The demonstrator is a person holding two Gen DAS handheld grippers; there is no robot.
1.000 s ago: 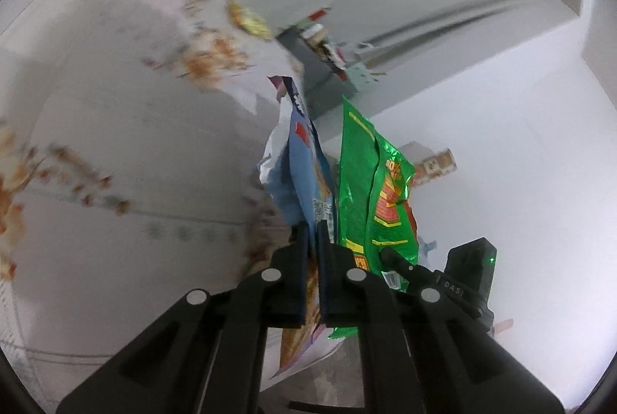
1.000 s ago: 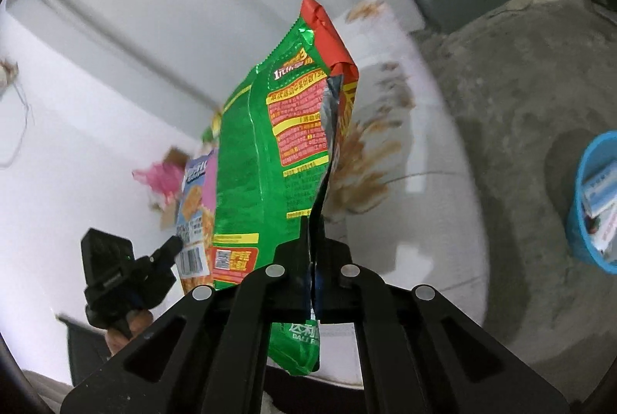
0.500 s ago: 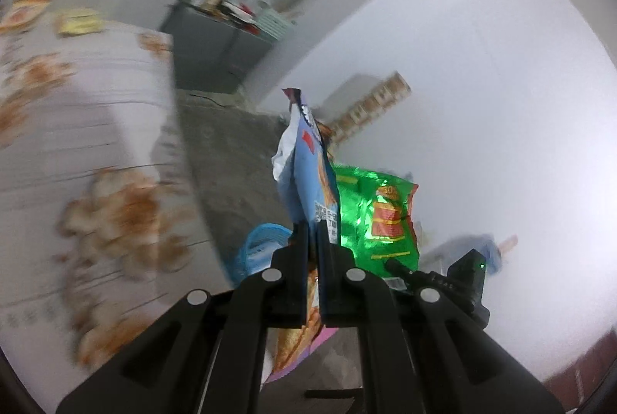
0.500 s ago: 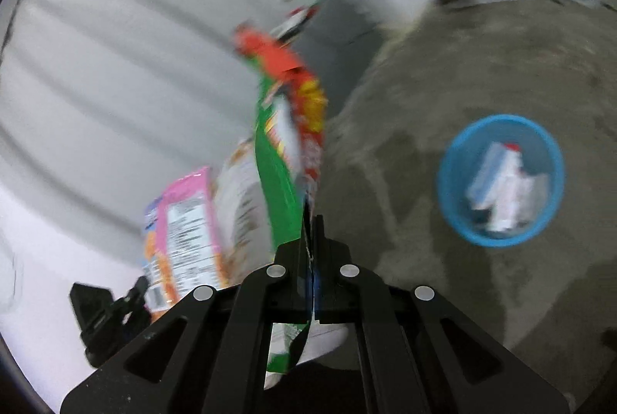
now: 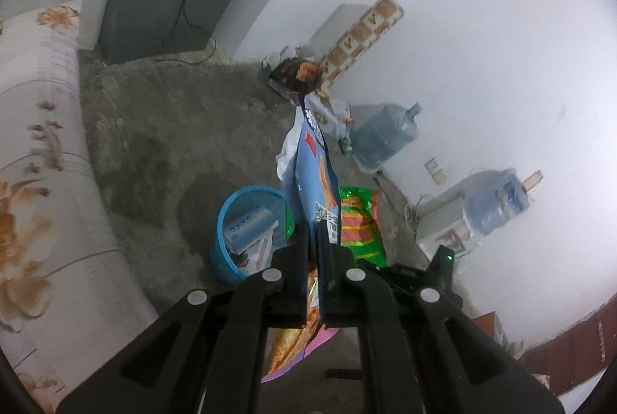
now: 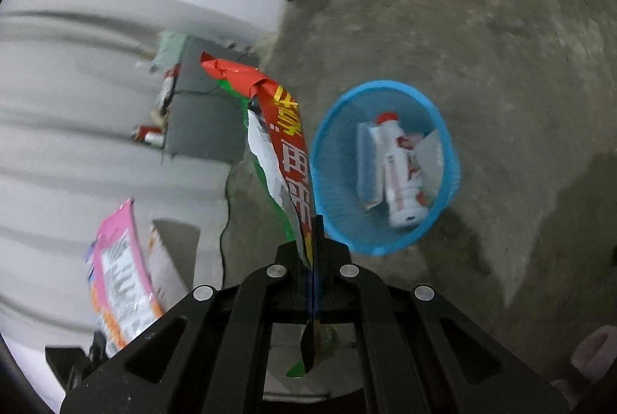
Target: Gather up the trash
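- Left gripper [image 5: 313,232]: fingers clamped on a blue snack packet [image 5: 314,159], which stands up from the grip; its pink-and-orange lower end hangs below the fingers.
- Right gripper [image 6: 313,240]: fingers clamped on a green-and-red snack packet [image 6: 287,147], pinched edge-on so that it rises as a narrow strip.
- Blue basket [image 6: 451,159]: stands on the bare concrete floor [image 6: 501,28], away from the walls and near the edge of the bed [image 5: 34,159]. It already holds a white bottle with a red cap [image 6: 399,171] and some paper packaging.
- Relative position: both packets are held in the air close together; the right one appears just beside the basket rim, the left one slightly short of it.
- Step in hand, as judged: carrying two collected wrappers to the basket, with release not yet made.
- Next move, as judged: bring each packet over the basket mouth, then part the fingers so that it falls inside. The light foil may drift or cling, so a low release seems wise.
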